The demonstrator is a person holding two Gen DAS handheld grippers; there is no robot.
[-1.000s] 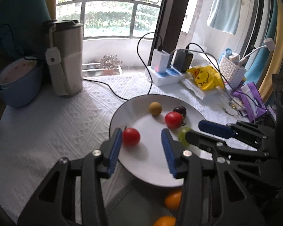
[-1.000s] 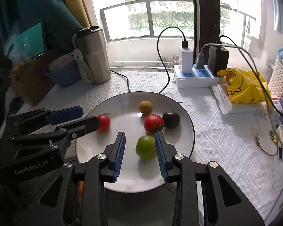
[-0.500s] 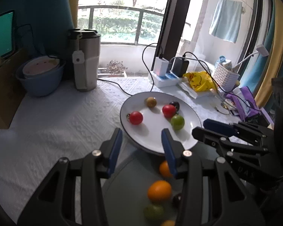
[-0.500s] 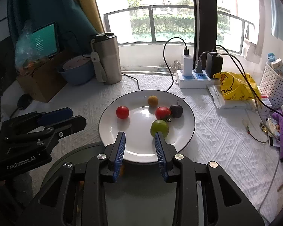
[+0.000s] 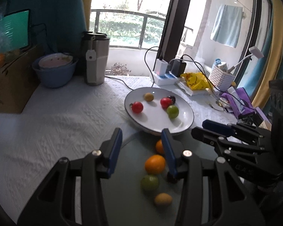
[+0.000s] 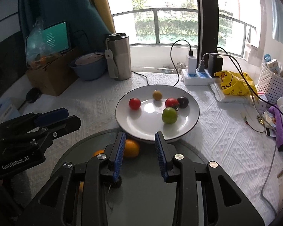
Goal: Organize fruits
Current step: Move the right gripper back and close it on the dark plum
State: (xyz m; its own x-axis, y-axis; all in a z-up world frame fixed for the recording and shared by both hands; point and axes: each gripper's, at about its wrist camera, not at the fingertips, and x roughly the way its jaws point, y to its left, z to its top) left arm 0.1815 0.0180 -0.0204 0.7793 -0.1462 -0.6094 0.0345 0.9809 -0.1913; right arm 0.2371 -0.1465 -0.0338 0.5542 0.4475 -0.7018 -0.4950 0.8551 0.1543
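A white plate (image 5: 156, 119) (image 6: 147, 124) holds two red tomatoes (image 5: 137, 107) (image 6: 134, 103), a small yellow fruit (image 5: 148, 96), a dark cherry (image 6: 183, 102) and a green fruit (image 5: 172, 111) (image 6: 169, 115). Nearer to me lies a dark round plate (image 5: 126, 169) (image 6: 145, 188) with two oranges (image 5: 154, 164) (image 6: 131, 148), a green fruit (image 5: 150, 182) and a yellowish fruit (image 5: 163, 199). My left gripper (image 5: 141, 133) hovers over the dark plate, open and empty. My right gripper (image 6: 140, 135) hangs beside it, jaws narrowly apart, nothing between them.
A steel tumbler (image 5: 96, 60) and a blue bowl (image 5: 53, 71) stand at the back left by a cardboard box (image 6: 51, 79). A power strip (image 6: 196, 76) with cables, a yellow bag (image 6: 234, 83) and a white basket (image 6: 271, 86) crowd the back right.
Both grippers drew back and upward from the white plate. The green fruit that sat between the right jaws stayed on the plate. The dark plate with oranges came into view.
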